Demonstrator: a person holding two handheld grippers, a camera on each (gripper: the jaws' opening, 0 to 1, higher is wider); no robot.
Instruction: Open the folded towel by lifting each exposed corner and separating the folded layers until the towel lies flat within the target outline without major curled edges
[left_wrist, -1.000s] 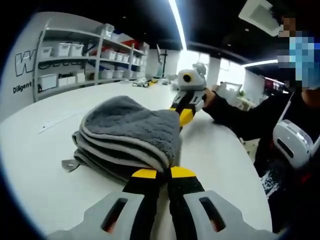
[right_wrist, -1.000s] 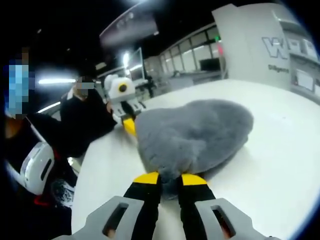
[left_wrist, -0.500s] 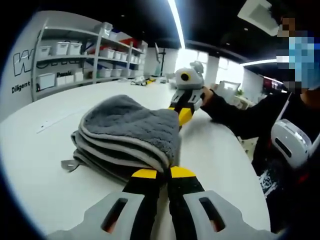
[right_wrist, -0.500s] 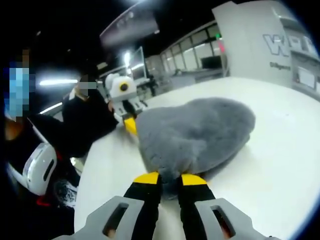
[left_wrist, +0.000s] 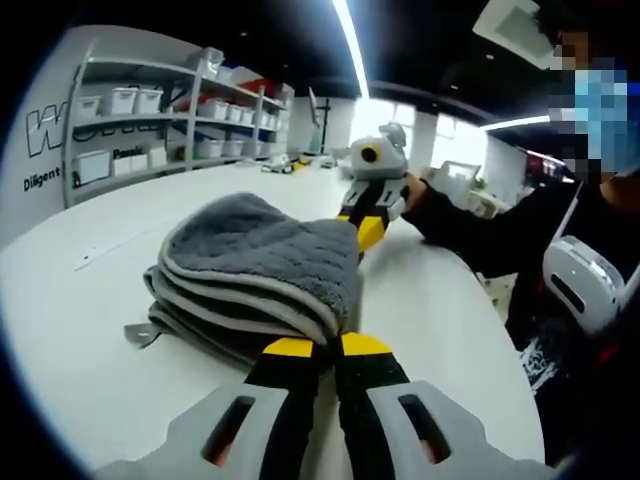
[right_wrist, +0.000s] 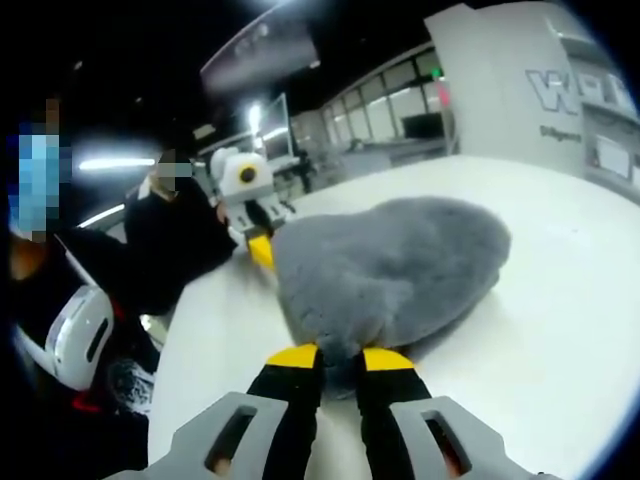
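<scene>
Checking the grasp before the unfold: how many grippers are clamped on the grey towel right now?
2. The left gripper pinches the grey towel at its near corner; the right gripper pinches the opposite corner, seen across the towel in the left gripper view.

The left gripper (left_wrist: 316, 346) pinches the near corner of the folded grey towel (left_wrist: 255, 272) on the white table (left_wrist: 60, 330), while the right gripper (left_wrist: 368, 232) clamps its far corner.

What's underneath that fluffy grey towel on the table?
Under the lifted top layer of the folded grey plush towel, more stacked grey folds and a small tag show, resting on the white table. Anything beneath the stack is covered.
</scene>
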